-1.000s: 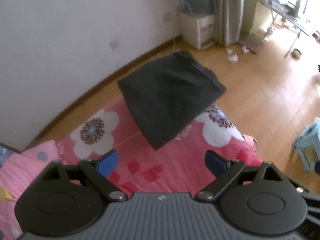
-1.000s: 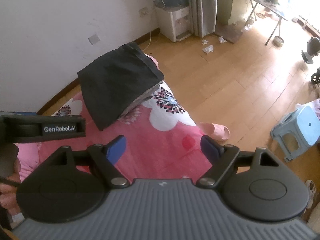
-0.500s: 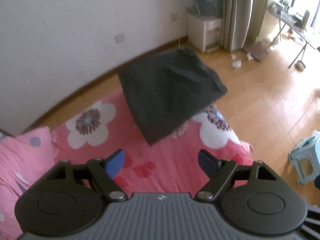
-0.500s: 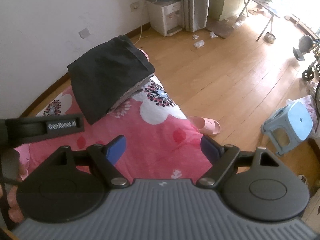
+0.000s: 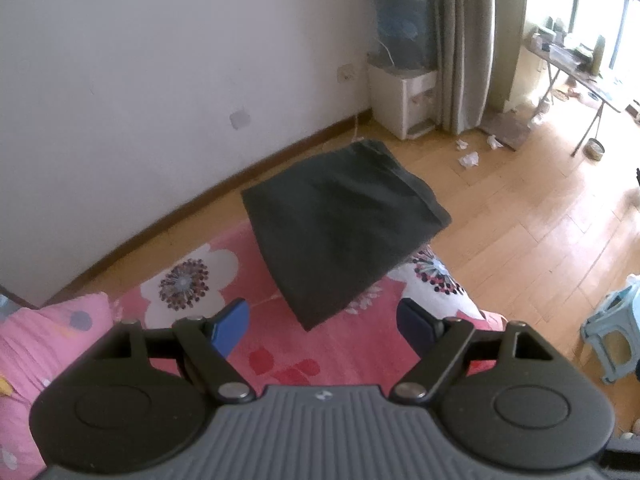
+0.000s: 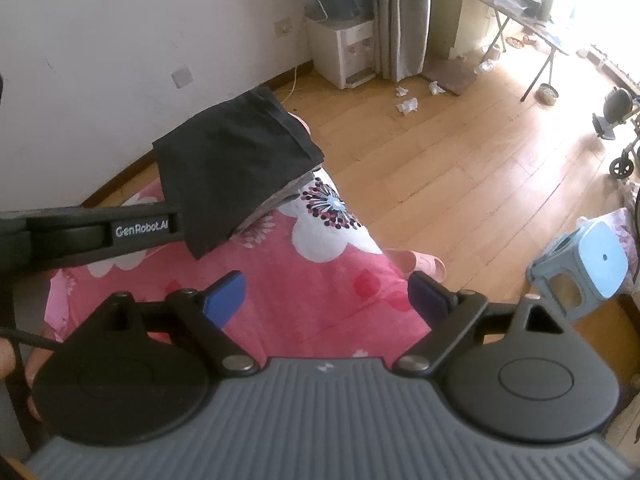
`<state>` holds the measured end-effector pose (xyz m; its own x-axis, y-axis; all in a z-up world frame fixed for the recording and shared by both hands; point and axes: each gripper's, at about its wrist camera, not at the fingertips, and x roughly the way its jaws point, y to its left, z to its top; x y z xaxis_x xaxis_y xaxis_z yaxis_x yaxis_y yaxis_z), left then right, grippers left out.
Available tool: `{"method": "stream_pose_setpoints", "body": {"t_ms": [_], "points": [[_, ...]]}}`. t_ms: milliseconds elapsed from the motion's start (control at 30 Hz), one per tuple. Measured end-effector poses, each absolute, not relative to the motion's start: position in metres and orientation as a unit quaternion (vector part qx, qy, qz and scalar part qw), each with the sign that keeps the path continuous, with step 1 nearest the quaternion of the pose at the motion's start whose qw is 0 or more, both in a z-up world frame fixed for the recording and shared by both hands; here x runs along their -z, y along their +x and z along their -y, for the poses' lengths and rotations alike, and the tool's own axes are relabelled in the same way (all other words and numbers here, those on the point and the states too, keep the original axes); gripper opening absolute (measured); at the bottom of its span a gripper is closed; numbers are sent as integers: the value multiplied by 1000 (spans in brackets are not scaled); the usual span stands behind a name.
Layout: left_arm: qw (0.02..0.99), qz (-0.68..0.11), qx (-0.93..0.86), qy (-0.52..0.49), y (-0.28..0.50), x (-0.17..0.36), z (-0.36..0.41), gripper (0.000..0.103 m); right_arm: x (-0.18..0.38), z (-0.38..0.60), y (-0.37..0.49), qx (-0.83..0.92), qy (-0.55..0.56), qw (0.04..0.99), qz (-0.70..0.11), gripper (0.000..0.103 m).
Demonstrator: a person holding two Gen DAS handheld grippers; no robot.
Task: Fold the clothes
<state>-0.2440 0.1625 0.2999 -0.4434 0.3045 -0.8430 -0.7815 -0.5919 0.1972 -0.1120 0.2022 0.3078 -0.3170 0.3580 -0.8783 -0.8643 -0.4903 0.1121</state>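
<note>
A: Your left gripper (image 5: pixel 322 322) hangs over the pink flowered bed (image 5: pixel 280 344), tilted well down, jaws spread wide with only bedding showing between the blue pads (image 5: pixel 230 326).

B: And nothing in them. Your right gripper (image 6: pixel 326 294) is the same story, except its jaws are opening right now, and all that lies between them is the bedspread.

A: The garment (image 5: pixel 340 224) is where you want to look. It's a dark, folded piece lying flat at the far corner of the bed, close to the wall (image 5: pixel 160 60).

B: From the right wrist view you can see that it has layers: a grey edge peeks out under the black top fold on the side facing the floor (image 6: pixel 460 168). It reaches right to the bed's far edge.

A: Well apart from both your grippers, though. Neither touches it.

B: In the right view your left gripper crosses in from the left edge, its side bar lined up in front of the garment's near corner.

A: Beside the bed, on the wooden floor, a pink slipper (image 6: pixel 420 264) sits just off the edge, and a light blue stool (image 6: pixel 588 264) stands further out.

B: Part of your hand (image 6: pixel 6 358) shows at the left edge of the right view.
</note>
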Motion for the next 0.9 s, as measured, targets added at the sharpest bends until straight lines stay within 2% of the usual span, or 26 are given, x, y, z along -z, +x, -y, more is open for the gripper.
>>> {"method": "stream_pose_setpoints", "body": {"t_ms": [400,900], "points": [[336,-298,-799,-400,-238,-303,-165,83,-320,-192,-107,-778,-411,396,-264,91],[321,-296,-803,-406,-257,-301,-164,83,-319,-198,-124,-773,-420,395,-262,91]]}}
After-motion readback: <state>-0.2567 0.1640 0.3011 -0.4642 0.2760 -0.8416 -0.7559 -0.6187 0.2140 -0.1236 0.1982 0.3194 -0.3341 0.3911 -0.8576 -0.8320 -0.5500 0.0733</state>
